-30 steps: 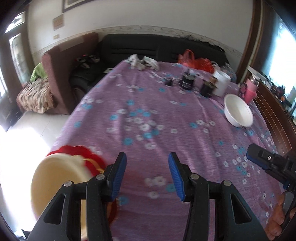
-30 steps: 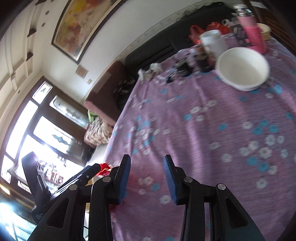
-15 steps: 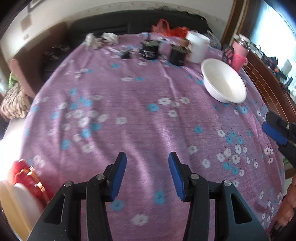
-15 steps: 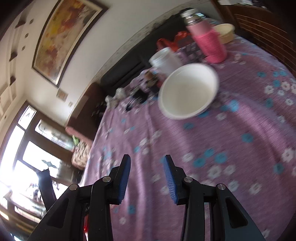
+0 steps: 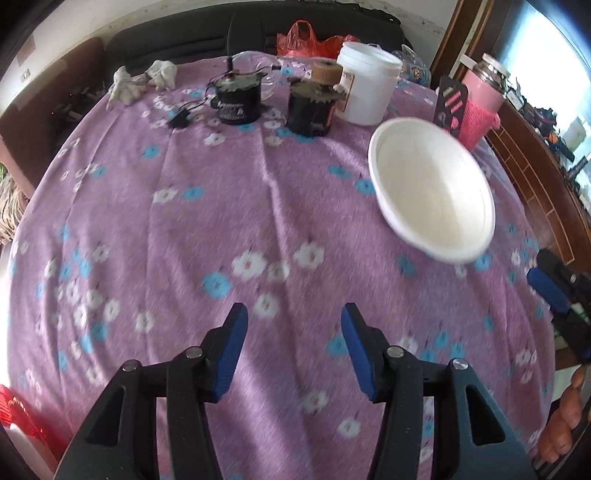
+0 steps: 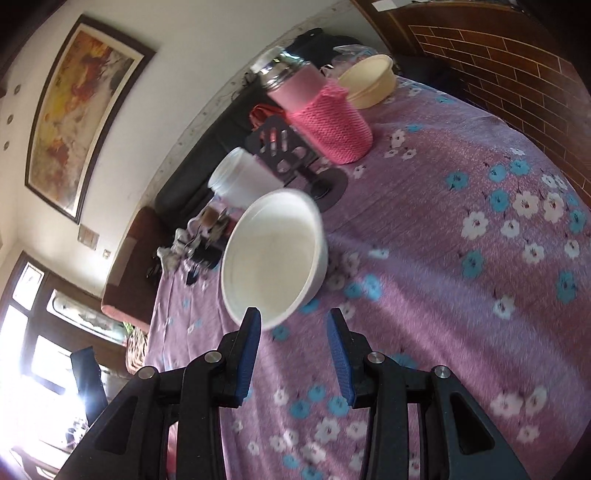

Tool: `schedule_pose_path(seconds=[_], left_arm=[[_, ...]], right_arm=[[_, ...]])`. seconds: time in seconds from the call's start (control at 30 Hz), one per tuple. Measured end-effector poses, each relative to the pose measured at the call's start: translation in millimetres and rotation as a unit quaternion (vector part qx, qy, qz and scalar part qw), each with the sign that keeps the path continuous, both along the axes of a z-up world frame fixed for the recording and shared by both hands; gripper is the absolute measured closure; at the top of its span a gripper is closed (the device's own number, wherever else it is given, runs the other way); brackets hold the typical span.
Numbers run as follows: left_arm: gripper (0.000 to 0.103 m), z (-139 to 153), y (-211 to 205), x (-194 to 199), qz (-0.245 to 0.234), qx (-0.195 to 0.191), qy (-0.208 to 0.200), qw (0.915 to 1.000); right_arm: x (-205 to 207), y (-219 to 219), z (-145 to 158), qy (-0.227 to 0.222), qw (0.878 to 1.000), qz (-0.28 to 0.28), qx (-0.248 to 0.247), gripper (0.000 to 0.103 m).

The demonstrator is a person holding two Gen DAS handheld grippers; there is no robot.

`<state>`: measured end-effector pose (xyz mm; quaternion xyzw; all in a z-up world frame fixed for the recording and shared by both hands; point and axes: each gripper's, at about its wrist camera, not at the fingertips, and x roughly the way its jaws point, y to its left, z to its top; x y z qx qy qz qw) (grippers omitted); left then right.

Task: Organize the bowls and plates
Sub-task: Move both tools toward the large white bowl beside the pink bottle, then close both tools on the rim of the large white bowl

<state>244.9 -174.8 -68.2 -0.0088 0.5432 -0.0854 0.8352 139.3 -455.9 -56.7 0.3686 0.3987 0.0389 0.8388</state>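
My right gripper point(image 6: 293, 332) is nearer the bowl point(image 6: 273, 254) — rim just ahead-left of its spread, empty jaws. My left gripper point(image 5: 293, 328), empty and opening, has it far right — well apart.

A framed painting point(image 6: 79, 110) hangs on the pale wall point(image 6: 177, 70) above a dark sofa point(image 5: 229, 29); windows point(image 6: 33, 332) glare.
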Motion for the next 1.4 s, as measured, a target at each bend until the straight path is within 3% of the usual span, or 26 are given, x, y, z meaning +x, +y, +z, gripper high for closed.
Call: schedule_pose_path(seconds=[0.37,0.6,0.8,1.1,1.4], left_arm=[[0.051,4,-17,57,0.03,-0.032,-0.003,0.999],[0.051,2,-15,84,0.057,-0.084,0.006,0.9948],[0.05,-9,-23,87,0.042,-0.105,0.01,0.9935],[0.05,-13,-31,87,0.026,-0.116,0.017,0.9928],[0.05,-14,-25,89,0.02,-0.162,0.03,0.9862]], right_arm=[[39,-21,-5,0.022,1.0,-0.018,0.009,0.063],[66,-17,-7,0.032,0.999,-0.023,0.009,0.063],[75,-11,-13,0.038,0.999,-0.022,-0.014,0.063],[75,-16,-28,0.038,0.999,-0.028,0.004,0.063],[77,-9,-33,0.037,0.999,-0.025,0.005,0.066]])
